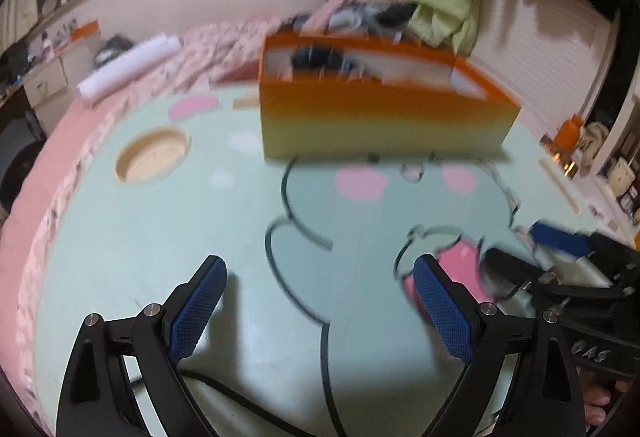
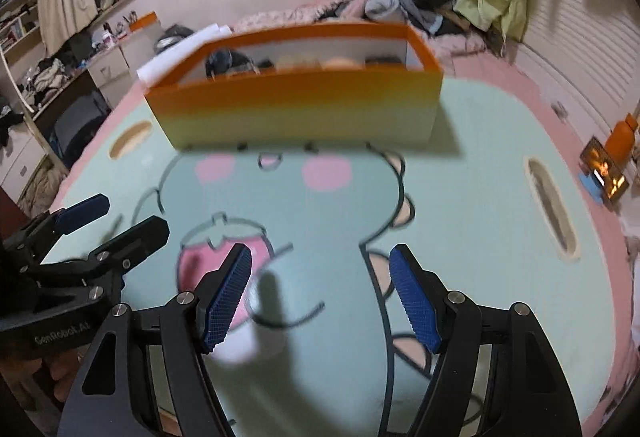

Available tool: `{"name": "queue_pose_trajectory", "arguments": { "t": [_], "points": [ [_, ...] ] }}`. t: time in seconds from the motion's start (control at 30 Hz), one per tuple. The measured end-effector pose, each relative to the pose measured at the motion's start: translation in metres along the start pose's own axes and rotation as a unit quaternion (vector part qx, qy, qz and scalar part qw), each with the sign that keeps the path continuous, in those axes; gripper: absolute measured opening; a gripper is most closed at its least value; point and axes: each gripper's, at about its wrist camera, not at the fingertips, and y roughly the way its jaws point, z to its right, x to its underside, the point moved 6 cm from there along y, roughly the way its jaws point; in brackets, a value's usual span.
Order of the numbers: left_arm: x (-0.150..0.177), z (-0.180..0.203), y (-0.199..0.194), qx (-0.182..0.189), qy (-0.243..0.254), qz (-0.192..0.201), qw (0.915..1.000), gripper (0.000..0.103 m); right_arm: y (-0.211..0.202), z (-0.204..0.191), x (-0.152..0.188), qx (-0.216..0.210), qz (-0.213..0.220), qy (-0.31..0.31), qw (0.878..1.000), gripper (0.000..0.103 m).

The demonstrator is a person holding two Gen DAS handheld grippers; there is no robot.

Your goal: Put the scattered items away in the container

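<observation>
Orange-and-yellow container [image 2: 296, 109] sits on the pale green cartoon mat [image 2: 460, 205], toward its far side, long axis running left to right across the right wrist view, open top upward. Contents appear to be dark and tan items, too blurred to identify. Left gripper [image 1: 320, 305] hovers over the mat, fingers apart, nothing between. Right gripper [image 2: 320, 297] likewise, fingers apart. Clothing pile [image 2: 408, 5] lies behind the container
</observation>
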Motion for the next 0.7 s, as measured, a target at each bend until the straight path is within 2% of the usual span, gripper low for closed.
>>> {"name": "queue_pose_trajectory", "arguments": {
  "t": [0.03,0.07,0.13,0.2,0.7],
  "points": [
    [0.002,0.000,0.001,-0.021,0.007,-0.004,0.9997,0.097,-0.001,0.001,0.001,0.013,0.010,-0.004,1.000,0.076],
    [0.003,0.001,0.001,-0.036,0.008,-0.002,0.9993,0.099,0.000,0.004,0.002,0.030,0.006,-0.005,1.000,0.084],
    [0.006,-0.001,0.000,-0.035,0.003,0.002,0.9994,0.101,0.000,0.008,0.004,0.063,0.005,-0.008,0.998,0.090],
    [0.008,-0.001,0.000,-0.034,0.006,0.006,0.9994,0.103,0.002,0.014,0.004,0.066,0.013,-0.002,0.998,0.102],
    [0.007,-0.001,0.001,-0.029,0.007,0.010,0.9995,0.103,0.001,0.014,0.009,0.069,0.023,0.005,0.997,0.103]
  ]
}}
